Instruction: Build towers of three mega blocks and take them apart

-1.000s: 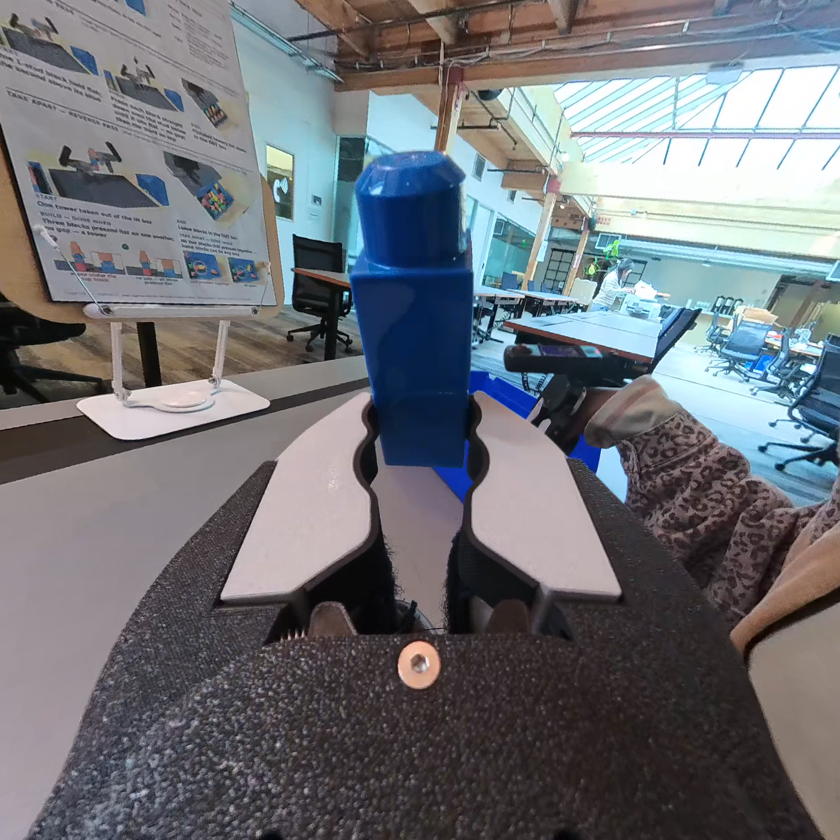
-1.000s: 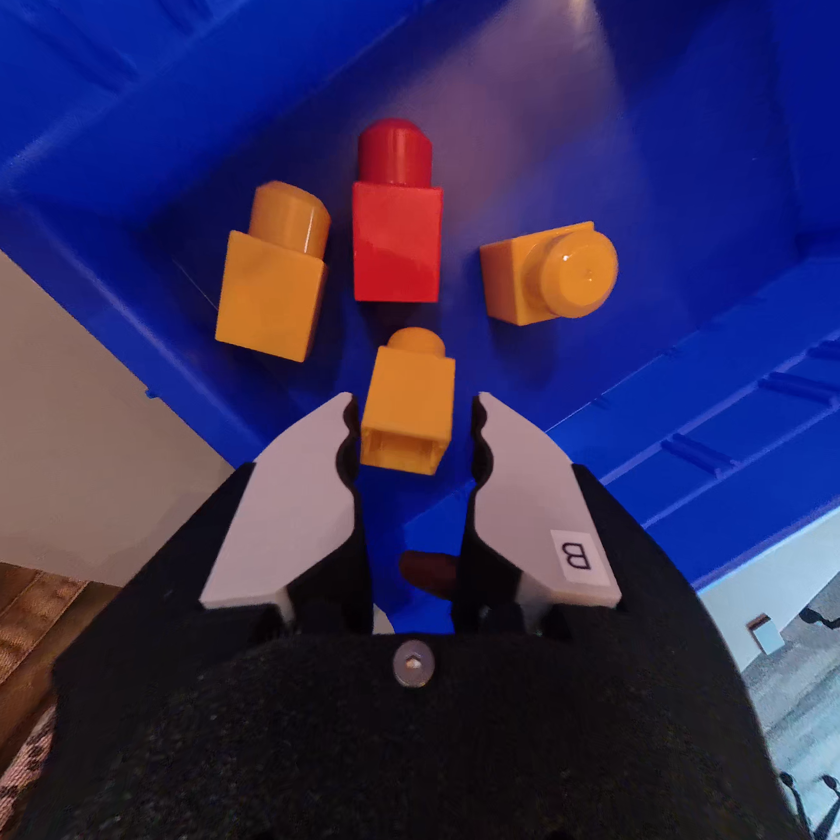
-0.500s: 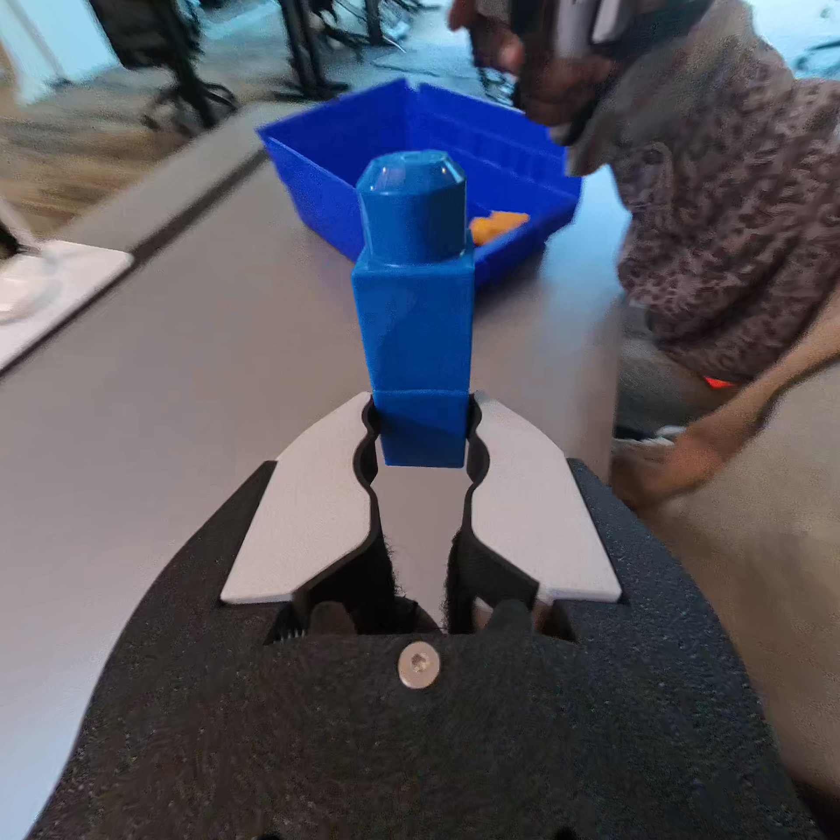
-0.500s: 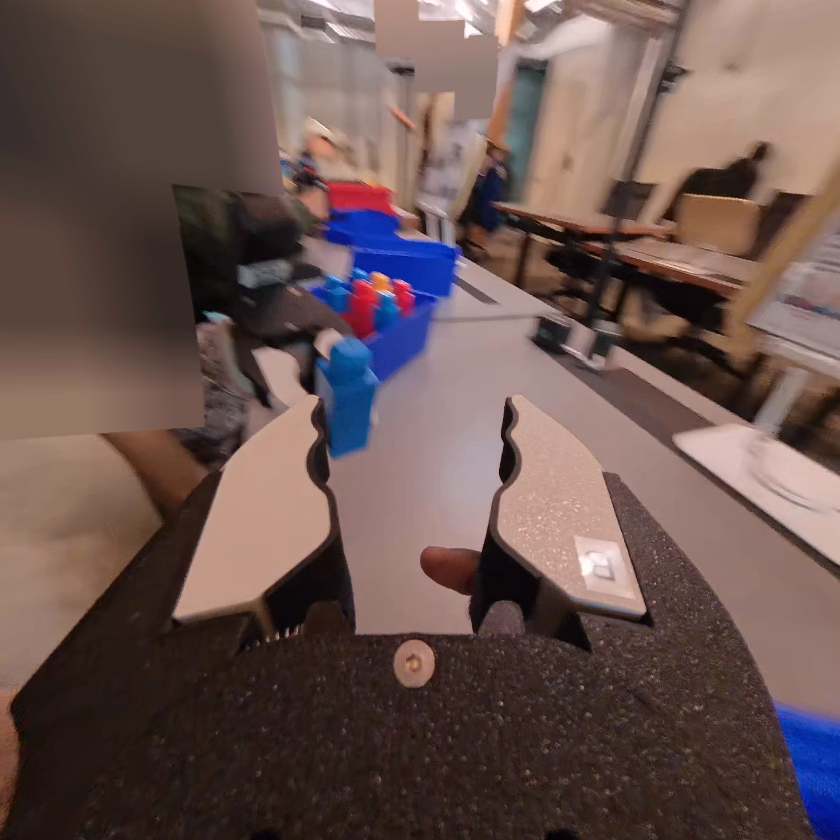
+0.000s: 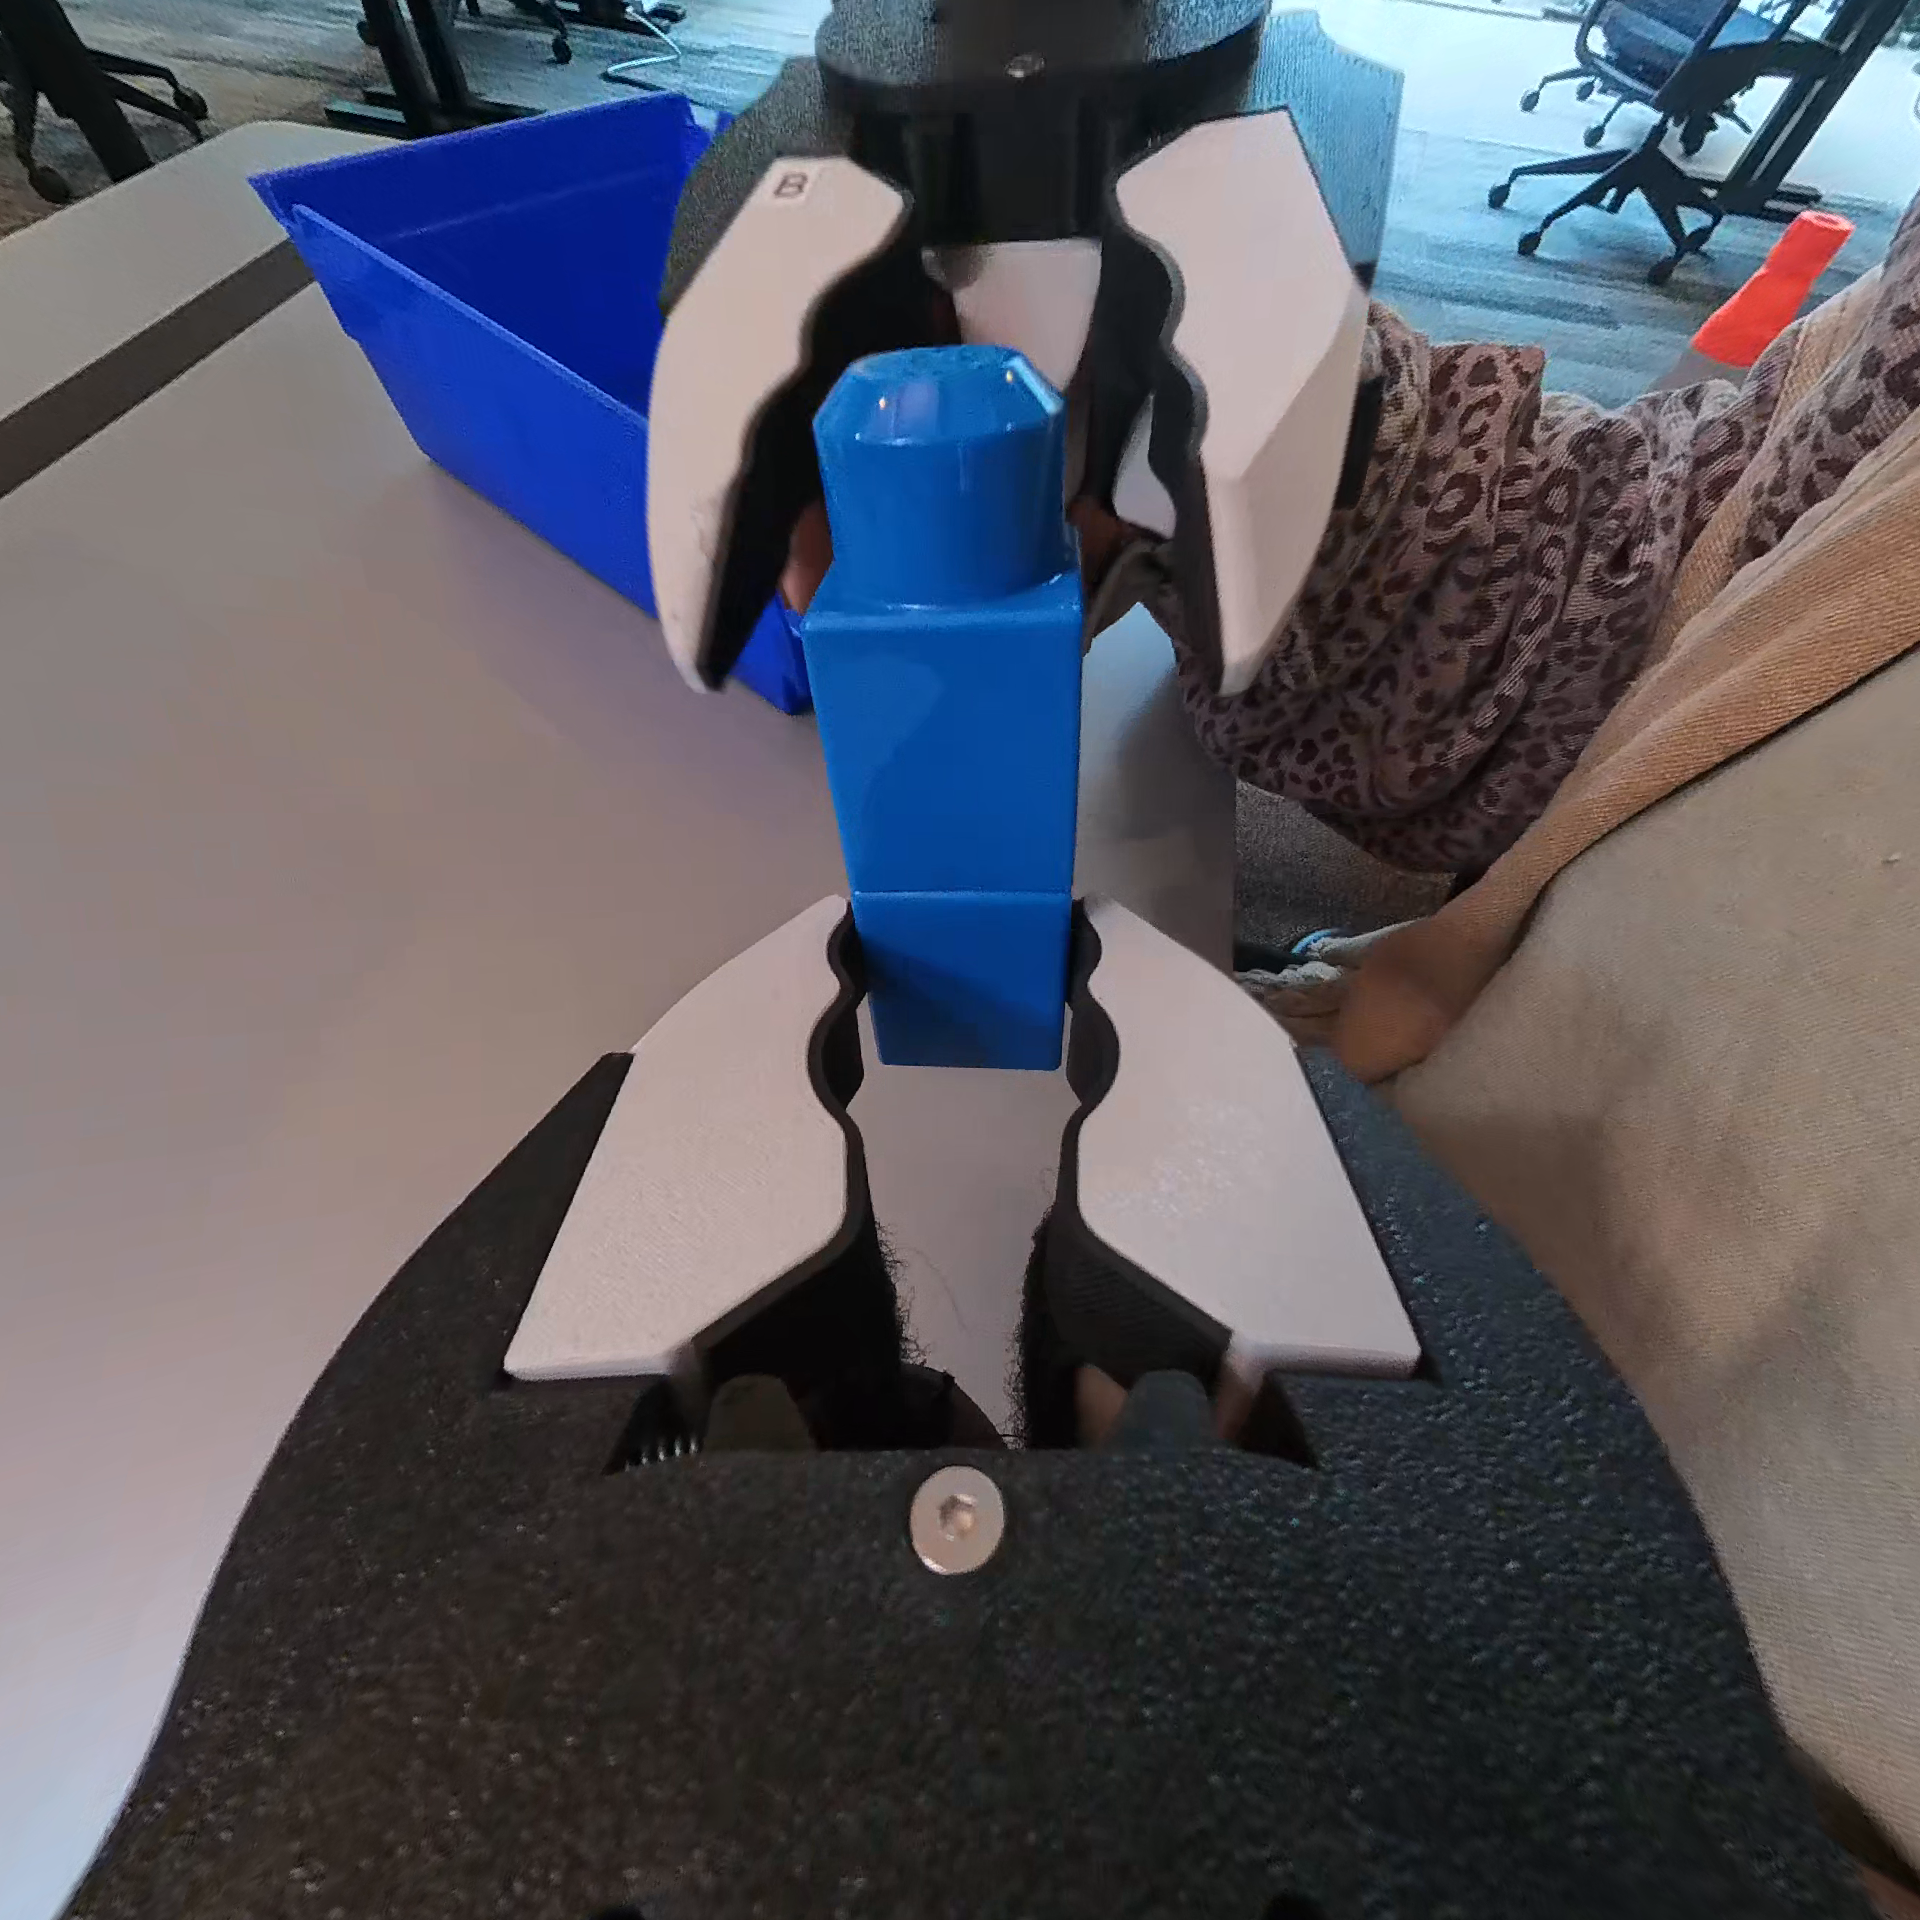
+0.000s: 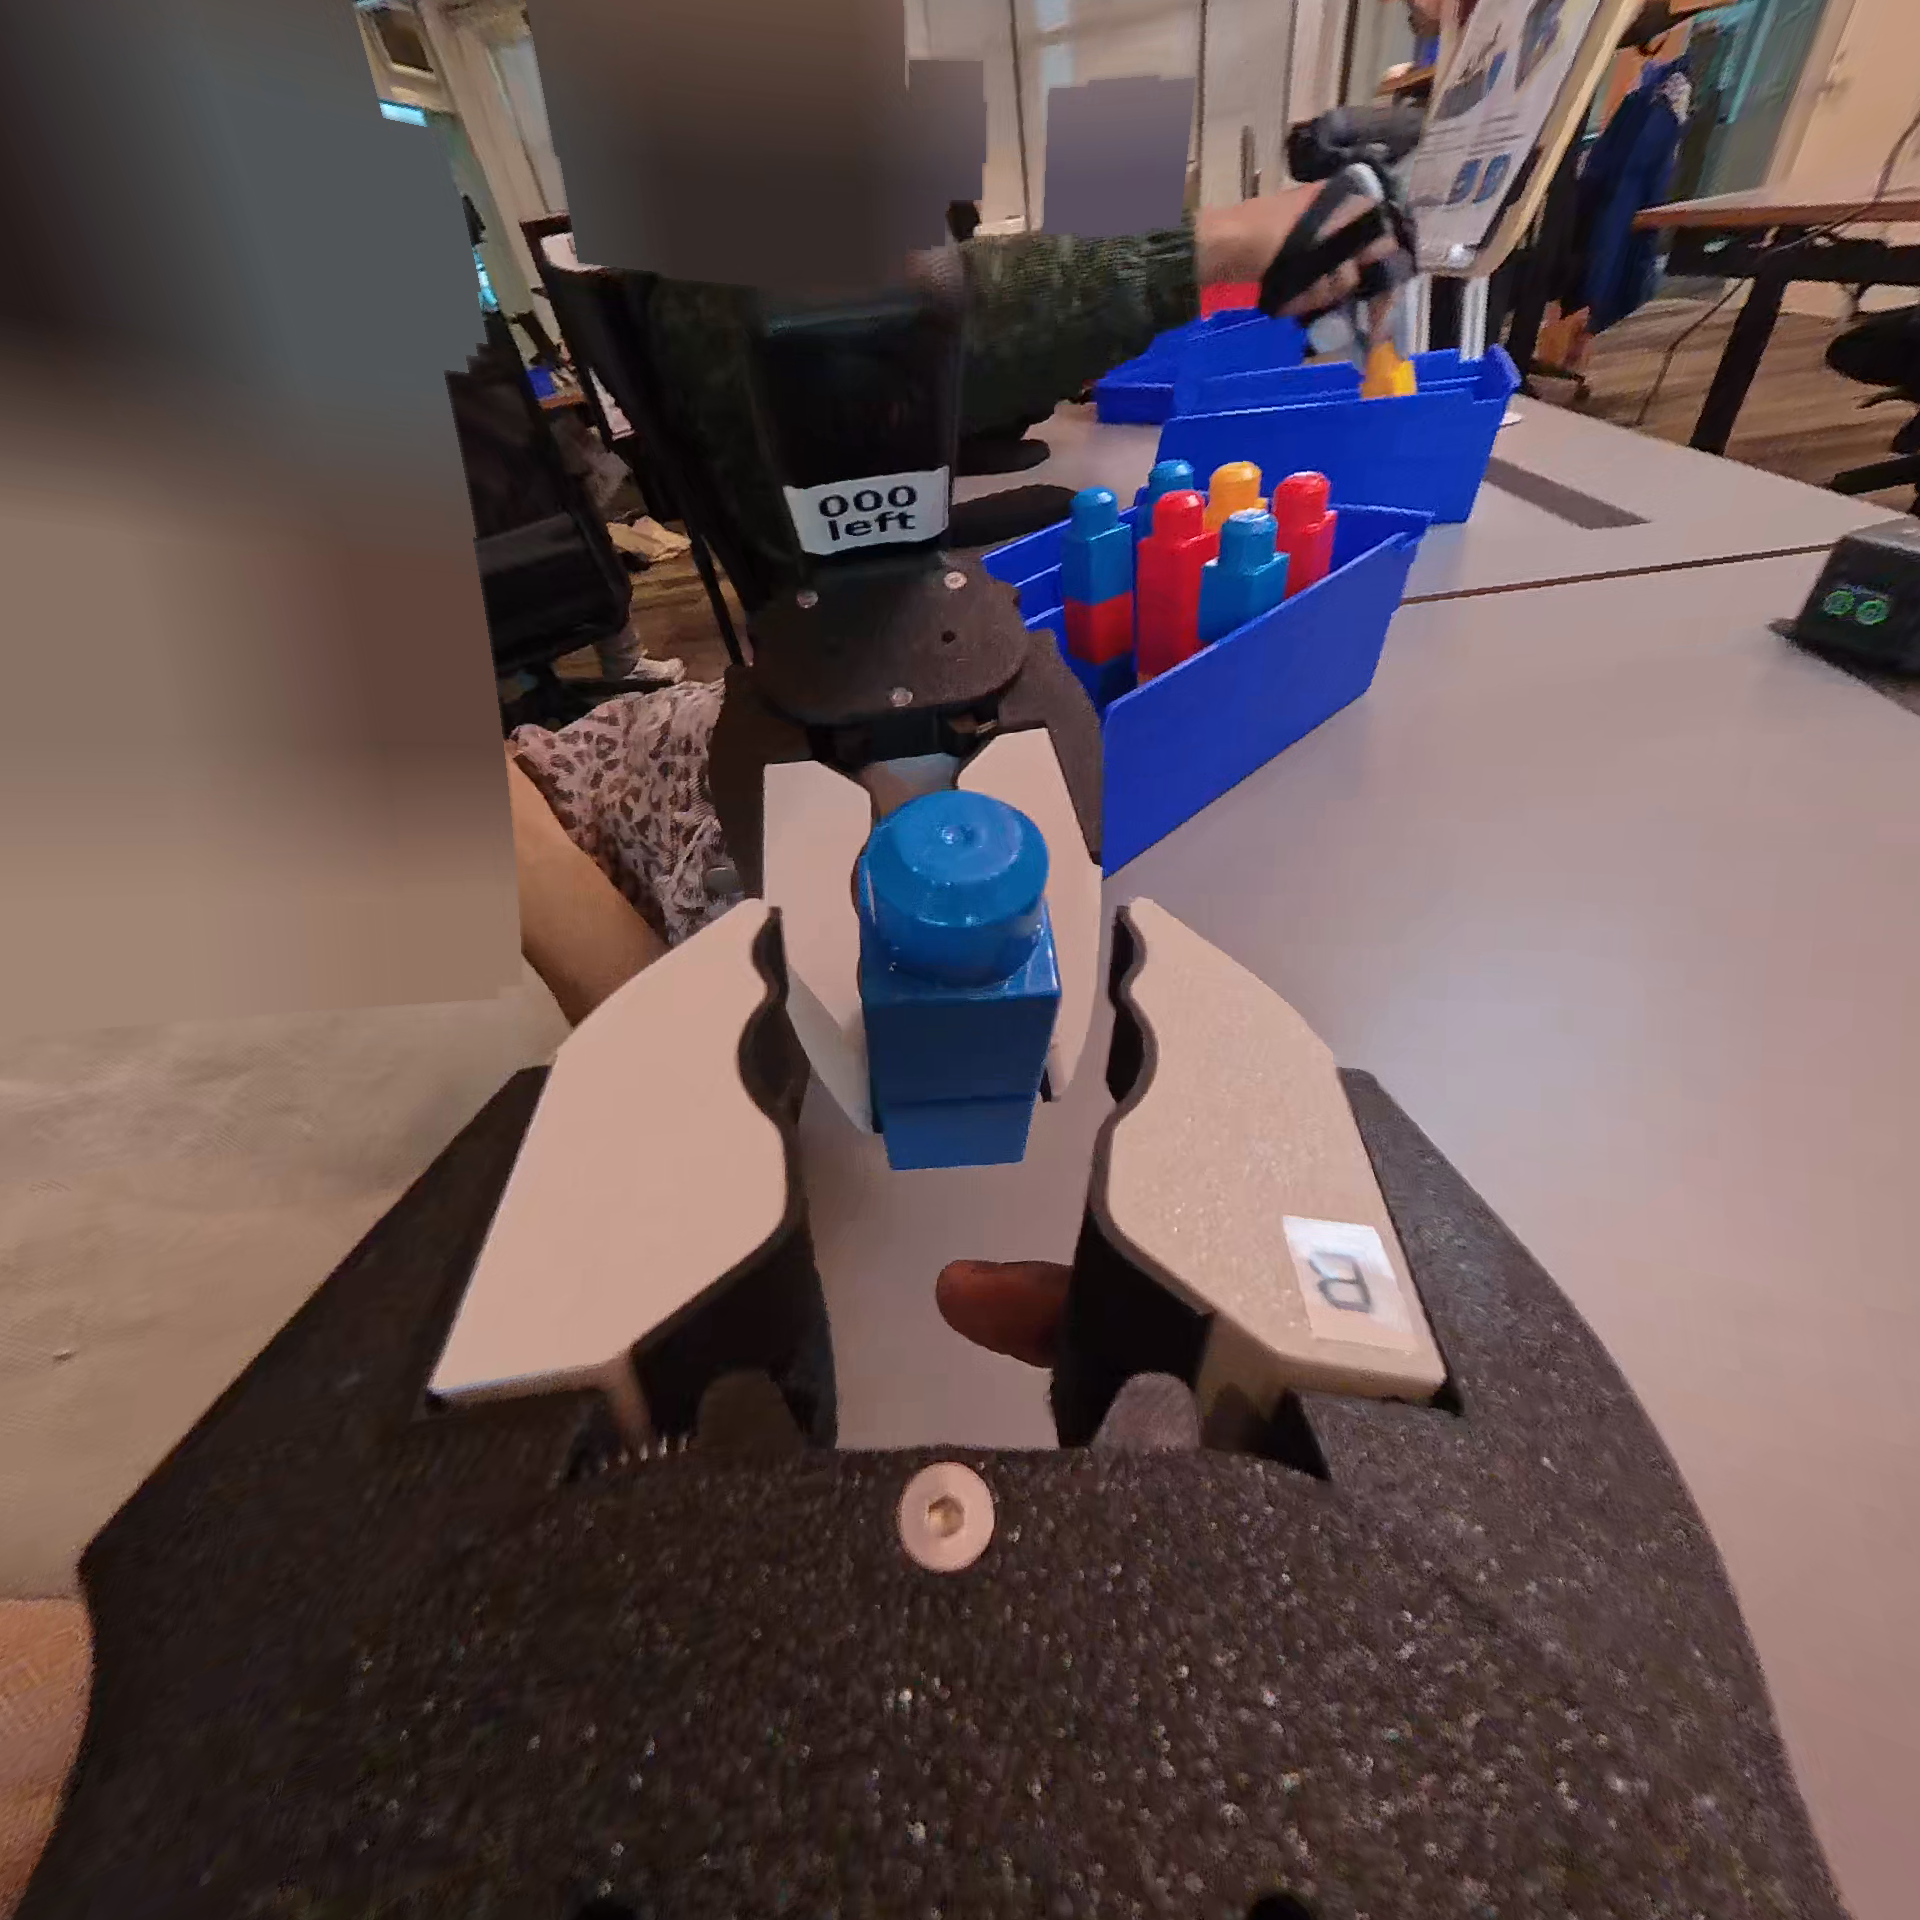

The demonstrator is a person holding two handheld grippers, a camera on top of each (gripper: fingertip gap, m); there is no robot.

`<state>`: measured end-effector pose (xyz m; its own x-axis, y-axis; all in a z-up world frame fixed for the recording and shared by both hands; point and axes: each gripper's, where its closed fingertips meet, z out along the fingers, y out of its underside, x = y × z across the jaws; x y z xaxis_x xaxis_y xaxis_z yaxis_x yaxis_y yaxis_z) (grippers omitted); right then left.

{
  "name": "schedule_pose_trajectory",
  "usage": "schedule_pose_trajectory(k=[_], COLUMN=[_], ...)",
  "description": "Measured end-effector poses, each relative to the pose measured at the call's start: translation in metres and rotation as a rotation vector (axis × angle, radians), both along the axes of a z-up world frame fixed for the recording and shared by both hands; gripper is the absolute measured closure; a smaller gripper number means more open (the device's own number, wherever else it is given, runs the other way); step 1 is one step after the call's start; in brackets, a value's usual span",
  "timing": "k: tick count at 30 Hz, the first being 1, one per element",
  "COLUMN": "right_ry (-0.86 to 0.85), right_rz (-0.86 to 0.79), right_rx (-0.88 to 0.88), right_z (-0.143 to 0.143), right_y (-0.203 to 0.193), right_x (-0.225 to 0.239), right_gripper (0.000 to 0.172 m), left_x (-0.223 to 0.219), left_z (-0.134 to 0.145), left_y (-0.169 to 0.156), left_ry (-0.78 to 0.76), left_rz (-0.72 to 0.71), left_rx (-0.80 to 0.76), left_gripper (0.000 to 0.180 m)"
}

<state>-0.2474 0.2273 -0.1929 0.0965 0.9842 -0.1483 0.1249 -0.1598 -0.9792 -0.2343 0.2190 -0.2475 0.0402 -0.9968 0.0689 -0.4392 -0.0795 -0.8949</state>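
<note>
Above a grey table (image 5: pixel 312 831), two grippers meet at a blue stack (image 5: pixel 951 790)
Left gripper (image 5: pixel 961 982) clamps its lower block; right gripper (image 6: pixel 940 966) spread wide around the top, pads clear

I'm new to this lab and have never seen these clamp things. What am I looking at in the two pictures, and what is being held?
These are two hand-held grippers, each carrying a camera that looks forward along its two fingers. A person holds one in each hand; there is no robot arm. In the left wrist view, the left gripper pinches the lower block of a blue two-block stack above a grey table. The right gripper faces it, open, its fingers either side of the top block without touching. The right wrist view shows the same scene from the opposite side, plus a blue bin of standing towers.
</note>
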Motion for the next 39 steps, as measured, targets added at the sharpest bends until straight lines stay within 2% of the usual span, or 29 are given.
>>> schedule_pose_trajectory(k=[2,7,8,10,12,13,15,17,19,20,24,28,31,35,39], right_ry=[-0.024,-0.011,0.076,0.369,0.546,0.557,0.411,0.133,-0.157,-0.281,-0.588,-0.705,-0.710,-0.693,-0.568], right_rz=[0.002,-0.043,-0.082,-0.139,-0.318,-0.474,-0.879,-1.257,-1.522,-1.583,-1.591,-1.579,-1.586,-1.613,-1.561], right_rx=[0.033,0.119,0.144,0.151,0.195,0.240,0.298,0.283,0.192,0.115,-0.181,-0.226,-0.222,-0.217,-0.103], right_z=[-0.004,0.011,0.027,0.082,0.118,0.124,0.115,0.085,0.046,0.025,-0.052,-0.074,-0.075,-0.072,-0.046], right_y=[-0.001,0.000,0.002,0.003,0.015,0.026,0.057,0.077,0.084,0.085,0.093,0.098,0.100,0.099,0.106], right_x=[-0.002,0.001,0.006,0.041,0.096,0.127,0.195,0.266,0.324,0.341,0.360,0.357,0.357,0.361,0.340], right_gripper=[0.135,0.135,0.135,0.135,0.136,0.136,0.136,0.136,0.136,0.136,0.136,0.135,0.133,0.117,0.113], left_x=[0.001,0.004,0.001,-0.015,-0.015,-0.012,-0.014,-0.021,-0.026,-0.027,-0.025,-0.027,-0.028,-0.028,-0.026], left_z=[-0.001,0.009,0.002,-0.029,-0.018,-0.005,0.013,0.019,0.024,0.028,0.041,0.044,0.045,0.043,0.041], left_y=[-0.002,-0.003,-0.002,0.014,0.019,0.018,0.023,0.037,0.048,0.051,0.050,0.049,0.049,0.050,0.049], left_ry=[0.002,-0.065,-0.016,0.181,0.101,0.024,-0.069,-0.087,-0.111,-0.135,-0.215,-0.217,-0.220,-0.218,-0.214], left_rz=[-0.012,-0.011,-0.005,0.061,0.086,0.083,0.117,0.200,0.265,0.282,0.287,0.289,0.289,0.289,0.278], left_rx=[0.001,-0.064,-0.057,0.036,0.000,-0.037,-0.025,0.021,0.044,0.043,0.040,0.056,0.055,0.049,0.040], left_gripper=[0.144,0.144,0.145,0.145,0.145,0.144,0.144,0.144,0.144,0.144,0.144,0.144,0.144,0.144,0.144])
